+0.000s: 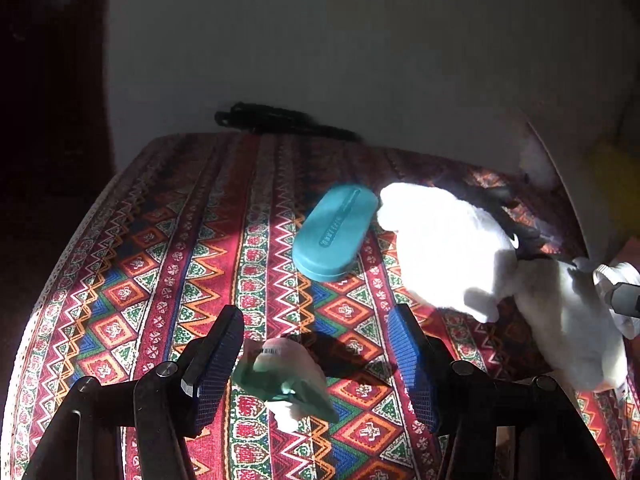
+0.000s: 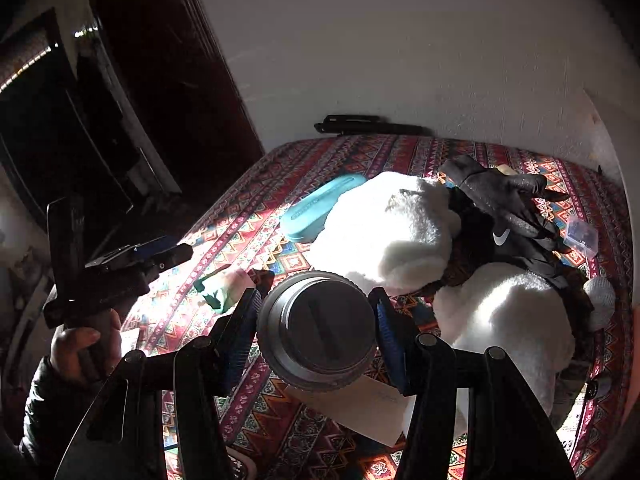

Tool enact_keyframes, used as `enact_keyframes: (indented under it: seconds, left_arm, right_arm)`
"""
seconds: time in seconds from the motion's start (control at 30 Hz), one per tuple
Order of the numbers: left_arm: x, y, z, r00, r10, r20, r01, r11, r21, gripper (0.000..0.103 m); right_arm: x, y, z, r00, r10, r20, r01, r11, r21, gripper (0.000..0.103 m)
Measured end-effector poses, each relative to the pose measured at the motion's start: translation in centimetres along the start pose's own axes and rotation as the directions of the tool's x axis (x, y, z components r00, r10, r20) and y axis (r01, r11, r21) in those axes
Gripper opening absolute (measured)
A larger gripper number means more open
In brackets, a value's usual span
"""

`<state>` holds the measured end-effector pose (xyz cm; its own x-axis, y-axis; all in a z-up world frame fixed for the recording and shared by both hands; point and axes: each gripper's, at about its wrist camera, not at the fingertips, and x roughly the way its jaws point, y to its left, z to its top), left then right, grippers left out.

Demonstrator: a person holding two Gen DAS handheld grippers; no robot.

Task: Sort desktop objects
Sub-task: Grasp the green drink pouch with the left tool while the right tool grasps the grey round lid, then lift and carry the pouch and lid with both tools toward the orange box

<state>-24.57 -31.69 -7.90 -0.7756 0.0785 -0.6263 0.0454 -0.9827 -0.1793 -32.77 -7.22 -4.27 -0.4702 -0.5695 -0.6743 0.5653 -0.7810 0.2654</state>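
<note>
A round metal jar [image 2: 318, 330] with a ribbed rim and a smooth grey lid was held between the blue ribbed pads [image 2: 386, 336] of the right gripper [image 2: 316, 332], whose jaws were closed on its sides, above the patterned cloth [image 1: 160, 240]. Under the jar, a pale card [image 2: 360, 408] was lying flat on the cloth. The left gripper [image 1: 316, 360] was seen with its jaws spread wide, and a small soft packet [image 1: 286, 376], pink with a green part, was lying on the cloth between them, touching neither pad. Farther from this gripper, a teal oval case [image 1: 335, 232] of smooth plastic was resting flat, just beside a white fluffy cloth [image 1: 440, 248]. A black glove [image 2: 504, 204] with a white logo was laid partly on the fluffy cloth, and a small clear plastic box [image 2: 582, 236] was seen near it. The cloth was woven in red, green, blue and orange diamonds and zigzags. At the far edge, against the pale wall [image 1: 360, 60], a black object [image 2: 364, 125] could not be identified. A hand [image 2: 80, 344] was gripping the handle of the left gripper.
</note>
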Motion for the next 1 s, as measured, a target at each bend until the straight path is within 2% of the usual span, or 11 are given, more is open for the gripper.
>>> enact_keyframes:
  seconds: [0.13,0.2,0.3,0.43,0.6,0.7,0.8,0.87,0.93,0.97,1.0]
  left_arm:
    - [-0.6,0.7,-0.8,0.999,0.033,-0.014,-0.033,0.999,-0.018,0.067]
    - [0.0,1.6,-1.5,0.997,0.054,-0.053,-0.056,0.998,-0.038,0.078]
    - [2.1,2.8,-2.4,0.986,0.115,-0.123,-0.122,0.991,-0.053,0.085]
    - [5.3,3.7,-3.9,0.966,0.145,-0.213,-0.161,0.985,-0.06,0.086]
    - [8.7,2.9,-4.8,0.95,0.136,-0.282,-0.143,0.99,-0.001,0.09]
    - [10.2,2.0,-5.5,0.944,0.125,-0.304,-0.113,0.992,0.057,0.103]
    - [11.2,0.9,-6.3,0.946,0.148,-0.289,-0.109,0.983,0.147,0.103]
    - [11.4,1.3,-6.1,0.948,0.136,-0.287,-0.104,0.987,0.125,0.101]
    - [11.2,1.9,-5.6,0.953,0.135,-0.273,-0.114,0.989,0.09,0.083]
    - [11.0,2.1,-5.4,0.955,0.136,-0.264,-0.119,0.99,0.079,0.069]
    - [10.8,2.3,-5.1,0.957,0.131,-0.26,-0.118,0.991,0.066,0.069]
  right_arm:
    - [-0.8,0.7,-0.3,1.0,0.02,0.007,-0.019,1.0,-0.008,0.058]
    - [-0.7,0.6,-0.6,1.0,0.023,-0.002,-0.023,1.0,-0.002,0.058]
    - [-0.3,0.1,-1.1,0.999,0.036,-0.023,-0.035,0.999,0.015,0.058]
    - [-0.1,-0.2,-1.2,0.999,0.039,-0.03,-0.039,0.999,0.02,0.059]
    - [0.2,-1.0,-1.2,0.998,0.047,-0.04,-0.046,0.998,0.031,0.059]
    - [0.9,-1.6,-1.3,0.997,0.049,-0.056,-0.047,0.998,0.04,0.059]
    - [1.3,-2.1,-1.5,0.997,0.04,-0.07,-0.037,0.998,0.043,0.059]
    - [1.3,-2.4,-1.6,0.997,0.04,-0.073,-0.036,0.998,0.045,0.059]
    - [1.1,-2.3,-1.6,0.997,0.04,-0.069,-0.037,0.998,0.043,0.059]
    - [0.9,-2.3,-1.6,0.997,0.04,-0.066,-0.037,0.998,0.042,0.059]
    - [0.9,-2.3,-1.5,0.997,0.041,-0.063,-0.039,0.998,0.041,0.059]
